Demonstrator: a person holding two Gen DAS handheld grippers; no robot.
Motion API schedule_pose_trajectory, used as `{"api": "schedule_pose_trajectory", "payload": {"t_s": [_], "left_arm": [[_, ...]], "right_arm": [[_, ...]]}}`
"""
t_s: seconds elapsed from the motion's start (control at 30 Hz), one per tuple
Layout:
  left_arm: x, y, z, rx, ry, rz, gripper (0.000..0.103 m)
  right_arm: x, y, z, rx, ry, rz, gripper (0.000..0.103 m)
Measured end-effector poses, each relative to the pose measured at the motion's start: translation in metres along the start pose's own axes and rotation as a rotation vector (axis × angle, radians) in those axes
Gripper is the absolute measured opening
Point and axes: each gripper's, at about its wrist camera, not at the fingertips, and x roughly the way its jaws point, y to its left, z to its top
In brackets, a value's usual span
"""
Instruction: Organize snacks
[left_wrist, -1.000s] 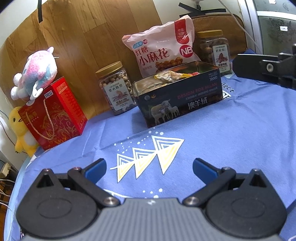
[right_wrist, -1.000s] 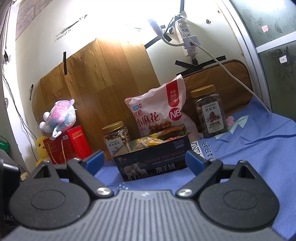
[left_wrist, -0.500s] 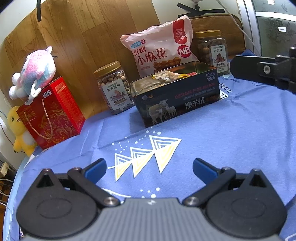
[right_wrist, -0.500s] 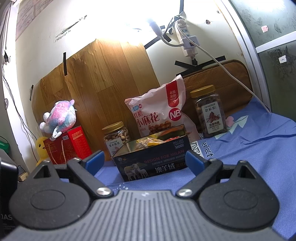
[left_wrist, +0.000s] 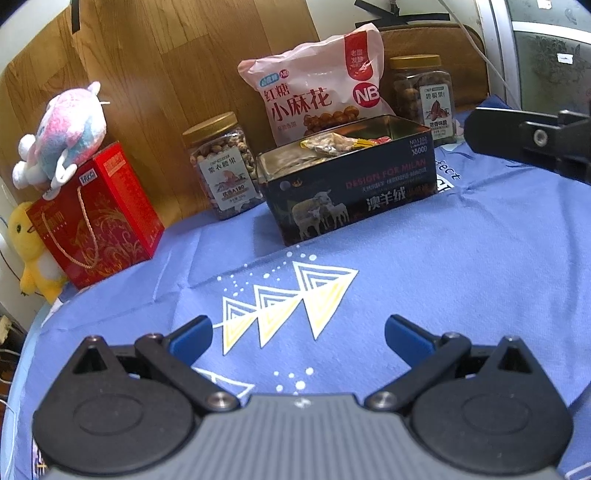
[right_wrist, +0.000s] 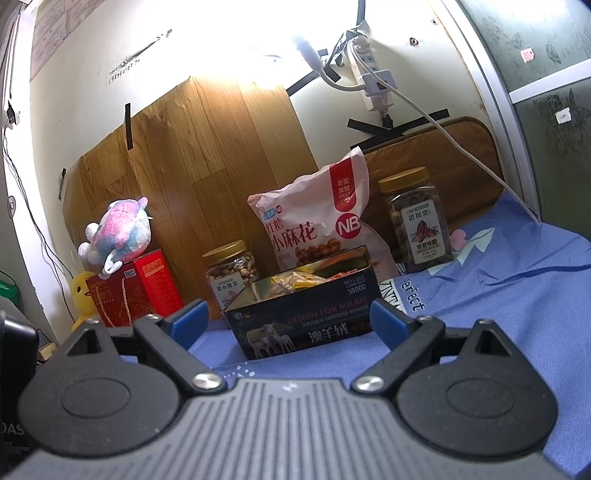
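A dark open tin stands at the back of the blue cloth with small wrapped snacks inside. Behind it leans a pink snack bag. A nut jar stands to its left and another jar to its right. My left gripper is open and empty, low over the cloth in front of the tin. My right gripper is open and empty, also short of the tin; its body shows at the left wrist view's right edge.
A red gift box with a pink plush toy on top stands at the left, a yellow duck toy beside it. A wooden board and a wall with a power strip lie behind.
The left wrist view has shifted slightly, so the tin and bag sit a little further left. The right gripper has barely moved. Both stay open.
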Motion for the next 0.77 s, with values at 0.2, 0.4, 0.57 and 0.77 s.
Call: {"api": "schedule_pose_trajectory", "payload": {"t_s": [0.2, 0.4, 0.57, 0.77], "left_arm": [[0.006, 0.007, 0.0, -0.048, 0.048, -0.059, 0.103], [0.007, 0.011, 0.0, -0.073, 0.059, -0.061, 0.103], [0.009, 0.013, 0.0, -0.079, 0.064, -0.063, 0.103], [0.004, 0.014, 0.002, -0.077, 0.033, -0.091, 0.103]], "right_arm": [[0.001, -0.002, -0.003, -0.001, 0.008, 0.001, 0.096], [0.001, -0.002, -0.004, -0.001, 0.011, 0.001, 0.096], [0.001, -0.001, -0.005, -0.001, 0.012, 0.001, 0.096], [0.001, -0.001, -0.004, -0.001, 0.012, 0.001, 0.096]]}}
